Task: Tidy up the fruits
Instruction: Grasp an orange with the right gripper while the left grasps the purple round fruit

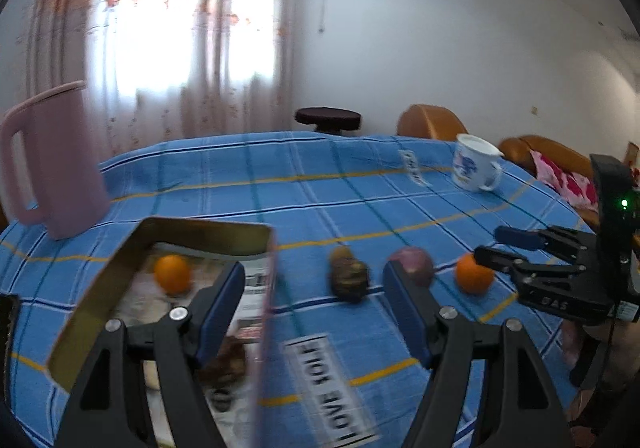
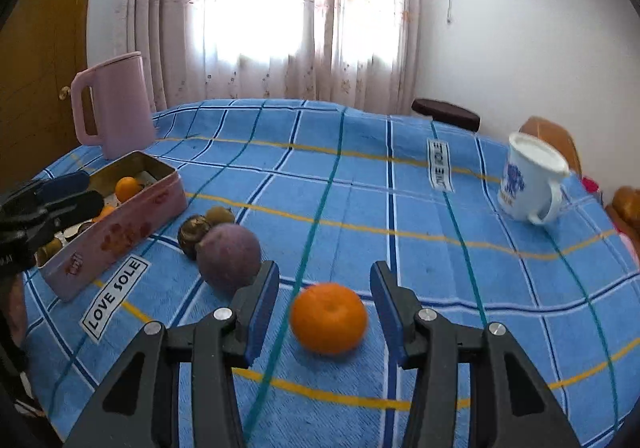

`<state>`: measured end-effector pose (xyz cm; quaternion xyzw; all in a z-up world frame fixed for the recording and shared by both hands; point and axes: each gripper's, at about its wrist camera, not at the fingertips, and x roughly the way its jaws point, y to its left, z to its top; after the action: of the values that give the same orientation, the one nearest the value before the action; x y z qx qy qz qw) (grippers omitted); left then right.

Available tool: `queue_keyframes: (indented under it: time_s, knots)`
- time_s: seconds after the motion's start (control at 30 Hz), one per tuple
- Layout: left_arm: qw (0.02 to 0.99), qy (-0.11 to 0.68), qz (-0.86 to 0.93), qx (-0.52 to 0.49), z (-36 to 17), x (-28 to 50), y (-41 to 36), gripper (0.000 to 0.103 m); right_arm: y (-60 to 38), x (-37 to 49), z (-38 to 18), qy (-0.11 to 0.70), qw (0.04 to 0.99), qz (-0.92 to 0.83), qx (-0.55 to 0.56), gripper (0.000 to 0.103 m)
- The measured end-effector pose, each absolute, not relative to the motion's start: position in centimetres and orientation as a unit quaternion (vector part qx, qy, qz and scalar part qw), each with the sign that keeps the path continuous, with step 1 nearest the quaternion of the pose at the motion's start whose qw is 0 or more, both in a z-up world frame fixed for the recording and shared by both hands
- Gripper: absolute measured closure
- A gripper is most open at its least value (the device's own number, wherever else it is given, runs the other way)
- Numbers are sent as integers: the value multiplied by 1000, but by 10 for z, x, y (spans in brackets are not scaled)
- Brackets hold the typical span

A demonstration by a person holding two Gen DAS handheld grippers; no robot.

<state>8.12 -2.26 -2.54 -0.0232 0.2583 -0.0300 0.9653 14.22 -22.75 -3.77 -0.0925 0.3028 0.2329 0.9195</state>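
A pink tin box (image 2: 120, 232) stands at the table's left; it also shows in the left wrist view (image 1: 120, 264). It holds an orange (image 1: 173, 274) and some dark fruits. On the blue checked cloth lie a dark brown fruit (image 2: 194, 234), a small greenish one (image 2: 221, 215), a purple round fruit (image 2: 229, 256) and a loose orange (image 2: 329, 318). My right gripper (image 2: 324, 308) is open, its pads on either side of the loose orange without touching it. My left gripper (image 1: 314, 308) is open and empty, over the box's right wall.
A pink jug (image 2: 114, 107) stands behind the box. A white mug with blue print (image 2: 528, 179) stands at the far right. White "LOVE SOLE" labels (image 2: 114, 296) are on the cloth. A dark stool (image 2: 446, 113) and orange chairs (image 1: 432, 123) stand beyond the table.
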Motion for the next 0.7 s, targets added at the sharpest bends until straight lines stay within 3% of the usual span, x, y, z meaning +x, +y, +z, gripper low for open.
queue_keyframes:
  time_s: [0.4, 0.7]
  knots:
    - [951, 300, -72, 20, -37, 115, -78, 29, -228, 165, -57, 373, 893, 239, -85, 53]
    - [940, 327, -90, 34, -47, 136, -96, 30, -246, 165, -52, 363, 904, 223, -47, 54]
